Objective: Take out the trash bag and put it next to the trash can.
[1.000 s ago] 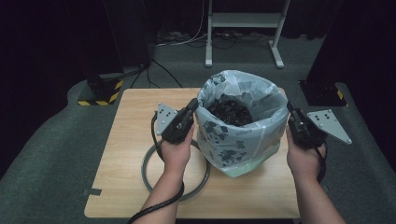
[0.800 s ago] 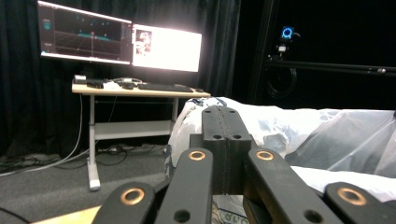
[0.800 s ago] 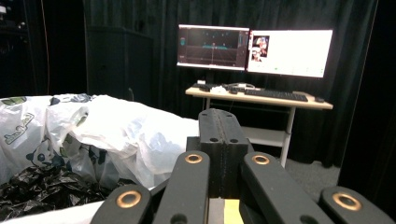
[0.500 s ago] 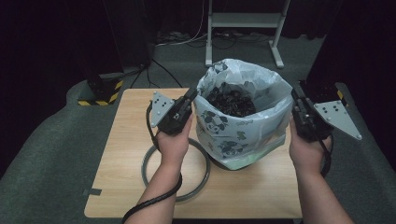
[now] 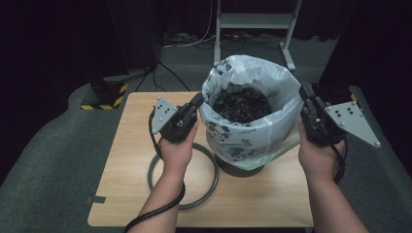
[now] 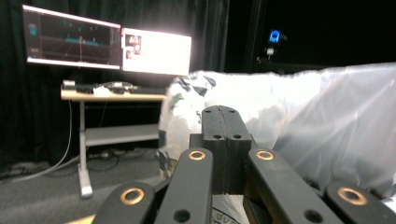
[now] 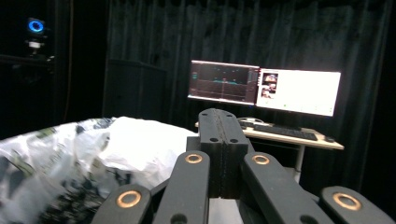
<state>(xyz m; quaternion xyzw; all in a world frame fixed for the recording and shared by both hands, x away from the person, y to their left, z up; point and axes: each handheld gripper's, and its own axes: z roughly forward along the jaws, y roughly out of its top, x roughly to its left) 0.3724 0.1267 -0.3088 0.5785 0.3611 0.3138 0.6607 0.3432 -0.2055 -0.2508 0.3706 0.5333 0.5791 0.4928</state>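
Observation:
A white printed plastic bag (image 5: pixel 252 128) lines a dark bin (image 5: pixel 241 168) at the middle of the table; dark scraps (image 5: pixel 241 103) lie inside. The bag's mouth stands tall and open. My left gripper (image 5: pixel 197 100) is at the bag's left rim, jaws shut, tips touching the film. In the left gripper view the shut left gripper (image 6: pixel 219 109) has the bag (image 6: pixel 299 116) right behind it. My right gripper (image 5: pixel 304 91) is at the bag's right rim, also shut. In the right gripper view the right gripper (image 7: pixel 218 113) holds nothing, with the bag (image 7: pixel 126 144) low to its left.
A grey ring (image 5: pixel 156 165) lies flat on the wooden table (image 5: pixel 131 121) under my left forearm. On the floor beyond stand a black and yellow block (image 5: pixel 104 94) and a metal stand (image 5: pixel 252 19). Monitors (image 7: pixel 264 88) sit on a desk far off.
Both grippers have moved up and away from me along the bag's sides. The bag's rim stands higher and its mouth has widened.

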